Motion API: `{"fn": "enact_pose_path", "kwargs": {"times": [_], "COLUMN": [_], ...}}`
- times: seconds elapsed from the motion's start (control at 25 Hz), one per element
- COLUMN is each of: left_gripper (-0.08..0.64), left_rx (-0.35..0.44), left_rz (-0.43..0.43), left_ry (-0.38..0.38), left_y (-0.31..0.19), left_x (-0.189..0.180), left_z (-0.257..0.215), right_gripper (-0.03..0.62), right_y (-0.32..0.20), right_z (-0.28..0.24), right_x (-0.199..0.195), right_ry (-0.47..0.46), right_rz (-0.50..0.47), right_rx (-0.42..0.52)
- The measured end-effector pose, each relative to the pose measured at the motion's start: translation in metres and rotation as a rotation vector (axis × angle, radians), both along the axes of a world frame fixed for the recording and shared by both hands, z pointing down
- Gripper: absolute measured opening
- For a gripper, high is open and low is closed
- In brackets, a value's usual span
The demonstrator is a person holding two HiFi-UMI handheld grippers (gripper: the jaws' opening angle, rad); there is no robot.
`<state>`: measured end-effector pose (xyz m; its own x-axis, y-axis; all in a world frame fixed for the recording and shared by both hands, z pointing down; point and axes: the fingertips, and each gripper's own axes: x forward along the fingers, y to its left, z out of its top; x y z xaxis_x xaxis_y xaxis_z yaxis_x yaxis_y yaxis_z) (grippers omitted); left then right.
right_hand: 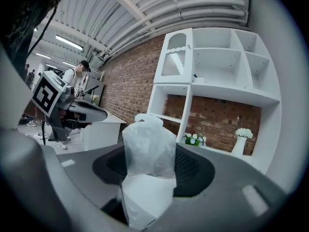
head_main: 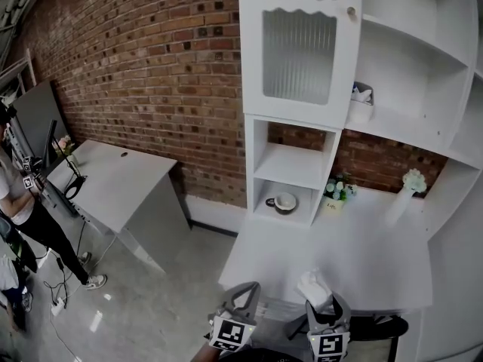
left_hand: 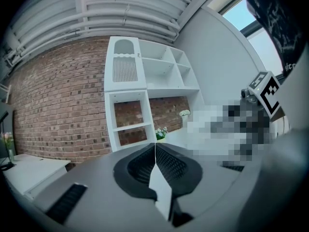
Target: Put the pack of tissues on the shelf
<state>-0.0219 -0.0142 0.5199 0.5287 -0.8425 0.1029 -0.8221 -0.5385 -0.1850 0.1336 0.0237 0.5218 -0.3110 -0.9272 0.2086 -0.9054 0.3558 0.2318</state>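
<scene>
1. Far left: a grey side worktop (head_main: pixel 113 176) stands against the brick wall, with a person (head_main: pixel 23 210) beside it. Neither appears to belong to the task.

2. Left gripper (left_hand: pixel 155 151): its jaws are pressed together with nothing between them. It is held low and near level beside the other gripper. It appears to be parked shut so that it stays out of the way while the other gripper carries the load.

3. Centre: the white shelf unit (head_main: pixel 259 164) has a ribbed cabinet door (head_main: pixel 299 51) on top and two open cubbies below. The lower cubby holds a bowl (head_main: pixel 284 201). Open shelves extend to the right, and one carries a small white container (head_main: pixel 361 102). Most of the shelf surface is bare, so placement room is available.

4. Right gripper (head_main: pixel 329 311): it is pinching the pack of tissues (right_hand: pixel 147 168) by the lower body. The loose plastic top stands upright above the jaws. This hold keeps the pack level for setting down.

5. Status: the pack is off the white worktop (head_main: pixel 377 240) and well apart from any shelf. Placement is not yet done.

6. Right: potted flowers (head_main: pixel 338 191) and a vase (head_main: pixel 404 194) stand on the worktop. They could be knocked during a low approach.
</scene>
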Motion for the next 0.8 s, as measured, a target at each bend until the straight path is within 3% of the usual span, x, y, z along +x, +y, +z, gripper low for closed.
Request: {"fn": "enact_pose_path", "kwargs": {"times": [0.8], "left_gripper": [0.011], "left_rx": [0.010], "left_rz": [0.058], "left_ry": [-0.005], "left_y": [-0.077], "left_x": [-0.046], "left_z": [0.005], "right_gripper": [0.236], "right_y": [-0.066], "right_z": [0.005], "right_x": [-0.036], "right_ry": [0.004], "right_rz": [0.094], "right_rx": [0.010]}}
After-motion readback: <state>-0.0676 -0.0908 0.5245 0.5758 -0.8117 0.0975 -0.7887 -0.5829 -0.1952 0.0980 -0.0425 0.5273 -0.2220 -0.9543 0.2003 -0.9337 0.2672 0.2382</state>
